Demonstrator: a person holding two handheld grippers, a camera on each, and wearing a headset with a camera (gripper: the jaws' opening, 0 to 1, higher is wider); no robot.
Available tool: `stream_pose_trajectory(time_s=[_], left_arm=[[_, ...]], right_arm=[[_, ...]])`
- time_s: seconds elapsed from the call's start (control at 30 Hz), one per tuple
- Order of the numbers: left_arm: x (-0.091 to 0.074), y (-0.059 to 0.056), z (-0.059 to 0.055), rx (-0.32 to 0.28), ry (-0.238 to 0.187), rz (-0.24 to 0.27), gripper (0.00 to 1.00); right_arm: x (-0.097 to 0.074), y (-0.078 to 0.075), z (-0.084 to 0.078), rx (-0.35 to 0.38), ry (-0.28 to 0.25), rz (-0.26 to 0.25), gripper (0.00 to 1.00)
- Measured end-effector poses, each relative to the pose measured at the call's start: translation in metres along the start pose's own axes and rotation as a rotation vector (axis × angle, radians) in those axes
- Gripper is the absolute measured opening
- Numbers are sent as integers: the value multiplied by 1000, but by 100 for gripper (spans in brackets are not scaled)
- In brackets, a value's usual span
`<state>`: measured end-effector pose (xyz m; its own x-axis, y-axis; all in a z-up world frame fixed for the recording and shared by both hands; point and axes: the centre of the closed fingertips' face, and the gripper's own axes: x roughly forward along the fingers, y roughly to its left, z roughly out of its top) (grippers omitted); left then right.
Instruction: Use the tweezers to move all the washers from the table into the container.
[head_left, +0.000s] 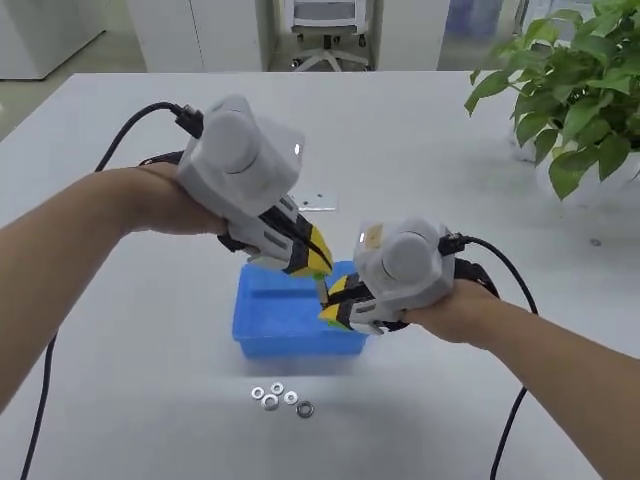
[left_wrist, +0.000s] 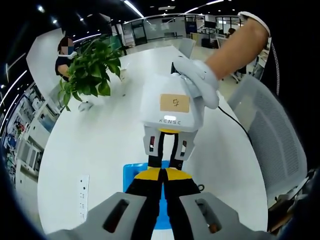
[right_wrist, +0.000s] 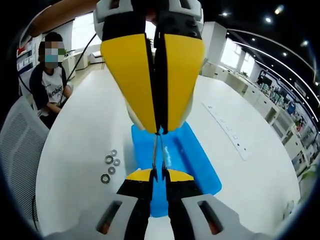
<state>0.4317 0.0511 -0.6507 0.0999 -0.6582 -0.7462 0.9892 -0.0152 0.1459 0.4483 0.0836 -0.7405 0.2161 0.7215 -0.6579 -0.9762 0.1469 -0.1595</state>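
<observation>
The left gripper (head_left: 318, 262) and right gripper (head_left: 331, 304) meet tip to tip above the blue container (head_left: 285, 322), each clamped on one end of the thin tweezers (right_wrist: 158, 150) (a mere sliver between yellow tips), while five washers (head_left: 281, 397) lie on the table (head_left: 130, 390) just beside the container.

Washers (head_left: 280, 397) near blue container (head_left: 290, 318)
</observation>
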Motion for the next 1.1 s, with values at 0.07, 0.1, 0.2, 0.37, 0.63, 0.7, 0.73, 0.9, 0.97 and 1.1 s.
stream_pose_trajectory(time_s=[0.07,0.1,0.2,0.37,0.63,0.7,0.73,0.9,0.97,1.1], left_arm=[[-1,-3,1,-4,2,-4,5],[-2,-4,1,-3,3,-4,5],[-3,-10,2,-4,9,-8,5],[-3,-21,0,-13,11,-19,5],[-4,-33,-4,-31,17,-20,5],[-4,-37,-6,-35,19,-21,5],[-4,-39,-7,-39,18,-19,5],[0,-49,-12,-52,26,-28,5],[2,-53,-12,-55,20,-31,5],[4,-58,-16,-58,25,-34,5]], right_arm=[[-1,3,1,-3,-1,-2,11],[-2,4,2,-5,-2,-2,11],[-4,10,2,-5,-8,-2,11],[-4,21,2,-8,-8,6,11],[-1,34,2,-9,-11,19,11],[-1,38,1,-14,-7,24,11],[0,40,1,-15,-7,26,11],[2,50,-5,-14,1,47,11],[4,54,-7,-14,3,54,11],[7,62,-10,-12,6,66,11]])
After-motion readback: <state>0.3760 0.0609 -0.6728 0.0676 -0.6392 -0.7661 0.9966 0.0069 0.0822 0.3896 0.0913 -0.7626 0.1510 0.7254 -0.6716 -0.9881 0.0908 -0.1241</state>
